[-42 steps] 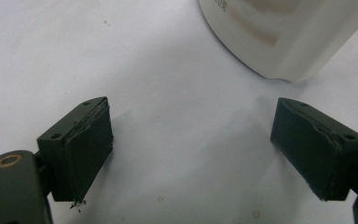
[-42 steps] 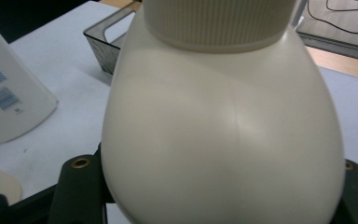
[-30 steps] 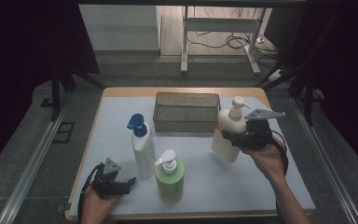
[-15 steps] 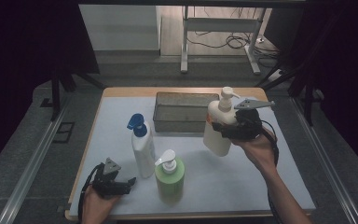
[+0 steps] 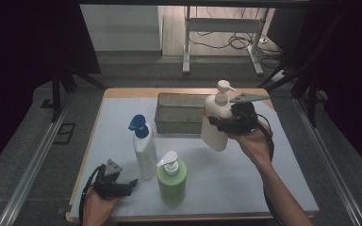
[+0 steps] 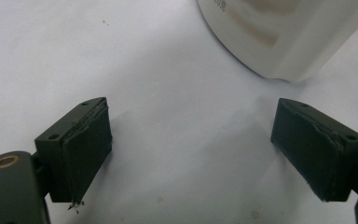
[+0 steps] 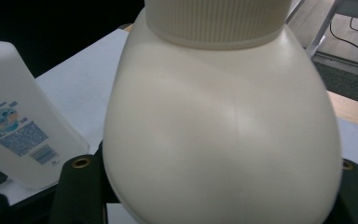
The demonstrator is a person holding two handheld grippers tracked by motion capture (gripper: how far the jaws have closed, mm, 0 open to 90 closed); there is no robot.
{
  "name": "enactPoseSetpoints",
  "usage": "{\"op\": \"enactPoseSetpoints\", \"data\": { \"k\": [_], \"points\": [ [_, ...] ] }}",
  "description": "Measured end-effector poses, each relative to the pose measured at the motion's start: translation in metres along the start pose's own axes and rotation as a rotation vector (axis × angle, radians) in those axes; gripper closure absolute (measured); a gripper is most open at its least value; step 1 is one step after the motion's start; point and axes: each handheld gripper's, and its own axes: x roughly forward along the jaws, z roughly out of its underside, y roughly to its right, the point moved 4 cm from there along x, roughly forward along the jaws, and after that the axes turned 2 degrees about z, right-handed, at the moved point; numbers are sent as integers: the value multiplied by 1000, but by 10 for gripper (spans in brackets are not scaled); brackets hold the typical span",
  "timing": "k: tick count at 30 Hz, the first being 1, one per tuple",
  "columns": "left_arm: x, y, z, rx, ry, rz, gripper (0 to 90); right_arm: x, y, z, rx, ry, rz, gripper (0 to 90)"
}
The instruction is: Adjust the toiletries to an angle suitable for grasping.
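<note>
Held bottle: a cream-white plastic pump bottle with a rounded body and ribbed collar [image 5: 215, 123], tilted and lifted clear of the table, in front of the tray's right end; in the right gripper view [image 7: 223, 126] its wide body bulges between the jaws.
Right gripper: the black hand-held gripper [image 5: 228, 123] is clamped on that bottle's body, jaws spread around it.
Left gripper: the black gripper [image 5: 122, 187] rests low at the table's near left corner, jaws wide apart with nothing between them [image 6: 191, 158].
Nearby: a grey mesh rectangular tray [image 5: 179, 113] behind; a white bottle with a blue pump [image 5: 143, 148] and a green bottle with a white pump [image 5: 171, 178], both upright, just beside each other.
Surface: pale blue table mat [image 5: 245, 183].
</note>
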Motion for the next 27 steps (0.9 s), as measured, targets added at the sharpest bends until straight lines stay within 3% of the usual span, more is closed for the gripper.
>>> {"op": "enactPoseSetpoints", "data": {
  "k": [27],
  "points": [
    [0, 0, 1, 2, 3, -4, 121, 35, -15, -40, -5, 24, 19, 370]
  ]
}}
